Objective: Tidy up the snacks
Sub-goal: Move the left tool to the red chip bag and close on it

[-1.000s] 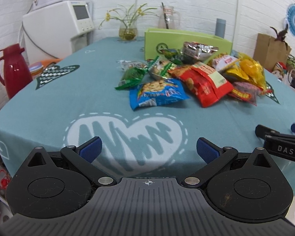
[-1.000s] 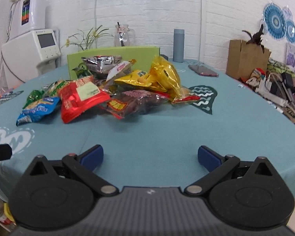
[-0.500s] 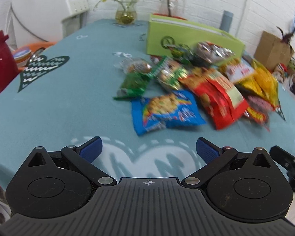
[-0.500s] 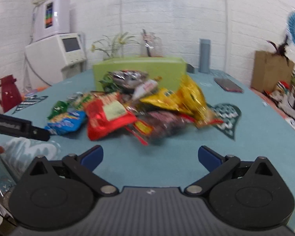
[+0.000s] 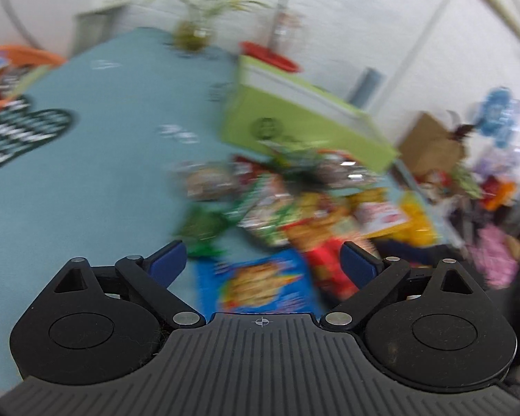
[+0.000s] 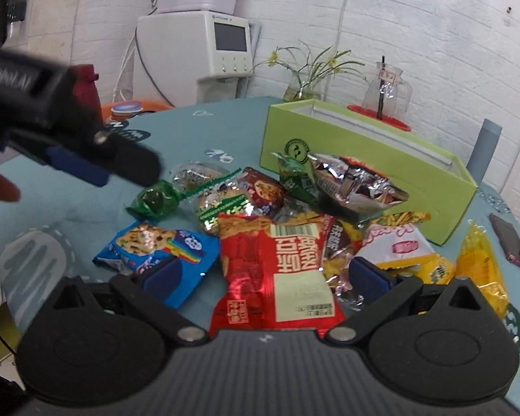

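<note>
A pile of snack packets lies on the teal tablecloth (image 6: 232, 131) in front of an open lime-green box (image 6: 364, 152). A blue cookie packet (image 6: 156, 246) and a red packet (image 6: 274, 263) lie nearest me. My right gripper (image 6: 265, 274) is open and empty, above the red packet. My left gripper (image 5: 263, 263) is open and empty, over the blue cookie packet (image 5: 263, 284); that view is blurred. The left gripper also shows in the right wrist view (image 6: 86, 159), above a small green packet (image 6: 152, 201).
A white water dispenser (image 6: 197, 41), a flower vase (image 6: 301, 86) and a glass jug (image 6: 384, 86) stand behind the box. A phone (image 6: 509, 242) lies at the right. A grey tumbler (image 6: 485, 149) stands behind the box's right end.
Both grippers have moved forward and over the snack pile, both still open. The left wrist view has become motion-blurred.
</note>
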A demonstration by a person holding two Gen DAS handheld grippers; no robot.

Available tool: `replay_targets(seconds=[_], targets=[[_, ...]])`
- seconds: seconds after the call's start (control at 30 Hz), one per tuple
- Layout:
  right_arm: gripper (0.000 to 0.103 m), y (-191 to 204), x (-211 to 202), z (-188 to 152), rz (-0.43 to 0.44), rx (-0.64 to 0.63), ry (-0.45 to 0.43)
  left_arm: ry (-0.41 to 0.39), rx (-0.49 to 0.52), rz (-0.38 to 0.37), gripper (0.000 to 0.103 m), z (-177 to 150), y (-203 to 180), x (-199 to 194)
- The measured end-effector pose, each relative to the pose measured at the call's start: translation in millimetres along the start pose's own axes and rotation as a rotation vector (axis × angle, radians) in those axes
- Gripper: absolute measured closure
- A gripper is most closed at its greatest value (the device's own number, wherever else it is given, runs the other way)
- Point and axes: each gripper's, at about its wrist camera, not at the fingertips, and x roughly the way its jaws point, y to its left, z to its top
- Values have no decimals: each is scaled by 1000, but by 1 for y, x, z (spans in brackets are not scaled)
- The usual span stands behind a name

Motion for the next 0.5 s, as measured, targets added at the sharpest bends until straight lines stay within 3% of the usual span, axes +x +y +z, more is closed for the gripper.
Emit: replay_targets(seconds=[0.1,0.2,0.33,0.4,0.43,0.5], targets=[[1,2,5,-6,2,-6,25,78,23,-74,21,8,-24,29],[1,-4,3,-10,-10,5,31,144,24,-82,26,7,-38,56],[2,-14,4,-11,3,17,31,178,28,-75,30,2,-47,74],[7,-15,10,-12,23,15,48,179,47,-50,31,-1,-51,79],[17,-14,12,-14,26,11,54,181,56,-39,33,-4,-50,81],[22,-7,9,-16,19,-24,44,187,73,-23,55,-7,-50,81]])
